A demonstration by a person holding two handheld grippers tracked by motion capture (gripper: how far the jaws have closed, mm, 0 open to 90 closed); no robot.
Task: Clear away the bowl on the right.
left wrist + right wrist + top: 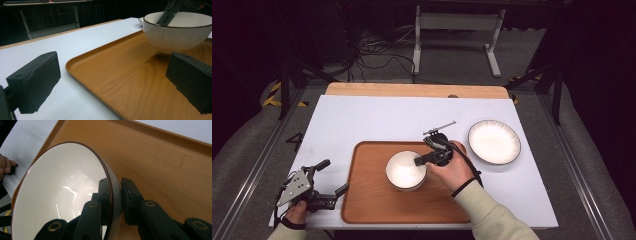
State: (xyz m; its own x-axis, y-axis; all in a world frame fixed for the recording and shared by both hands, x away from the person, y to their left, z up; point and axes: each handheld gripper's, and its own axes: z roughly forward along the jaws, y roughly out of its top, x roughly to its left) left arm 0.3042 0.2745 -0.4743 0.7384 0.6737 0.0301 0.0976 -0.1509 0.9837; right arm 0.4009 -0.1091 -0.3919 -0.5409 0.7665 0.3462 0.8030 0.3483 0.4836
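Bowl (405,170): white, round and deep, glossy inside with soft light reflections, a thin dark line running round the rim, and faint vertical ribbing on the outer wall as seen in the left gripper view (175,30).
Bowl position: on the wooden tray (372,200), a little right of the tray's middle and toward its far half.
Bowl in the right gripper view (62,202): seen from close above the rim, tipped across the picture, with the tray's wood grain behind it.
Right gripper (424,159): held in the person's right hand (452,170), clamped onto the bowl's right-hand rim, one jaw inside the bowl and the other against its outer wall.
Left gripper (334,177): held in the person's left hand (294,214) at the near left of the table, just beside the tray's left edge, jaws spread wide apart and gripping nothing.
Left gripper view: the two black jaw pads frame the tray's rounded near corner, one over the white table, the other over the tray.
Tray: orange-brown wood with a low raised lip and rounded corners.
Plate (494,142): white with a dark rim, lying on the white table (362,120) to the right of the tray, apart from the bowl.
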